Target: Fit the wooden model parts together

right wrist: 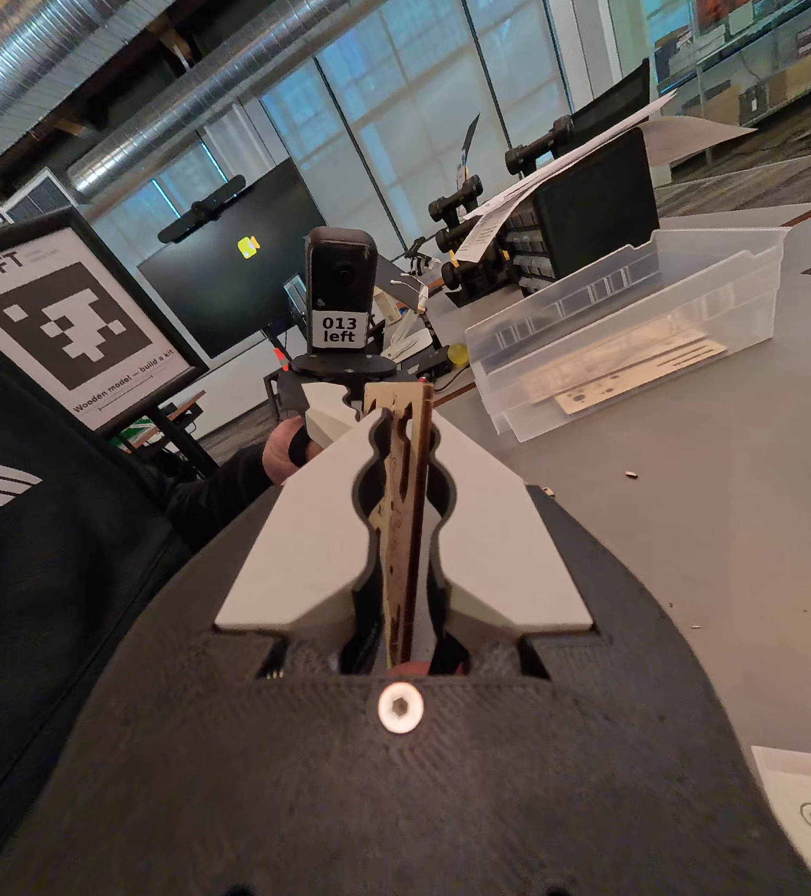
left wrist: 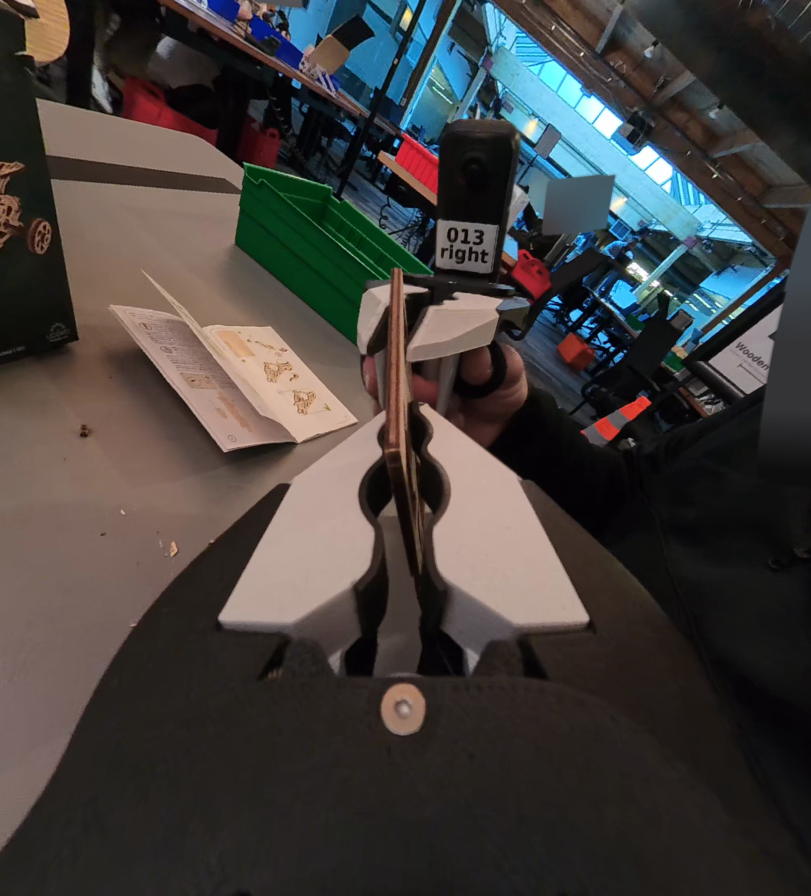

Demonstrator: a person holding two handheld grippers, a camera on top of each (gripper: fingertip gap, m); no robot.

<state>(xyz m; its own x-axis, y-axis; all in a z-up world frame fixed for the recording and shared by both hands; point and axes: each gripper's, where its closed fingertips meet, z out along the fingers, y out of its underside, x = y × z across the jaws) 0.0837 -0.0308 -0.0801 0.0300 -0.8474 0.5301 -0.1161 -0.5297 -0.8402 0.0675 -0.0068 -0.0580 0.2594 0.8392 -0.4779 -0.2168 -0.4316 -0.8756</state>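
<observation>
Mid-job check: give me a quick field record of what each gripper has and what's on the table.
left gripper: closed on the wooden sheet, held edge-on above the table
right gripper: jaws around the same wooden sheet; contact of both pads unclear
booklet: open on the grey table
green bin: beyond the booklet
kit box: standing at the table's left
clear bin: on the table, holds more wooden sheets

We've got two wrist cams facing each other at close range across the grey table point(left wrist: 78, 509). Each looks forward along its own white fingers, slightly upward. Both share the thin laser-cut wooden sheet point(left wrist: 397, 388) point(right wrist: 406, 485) between them, and each sees the opposite gripper's black camera.
</observation>
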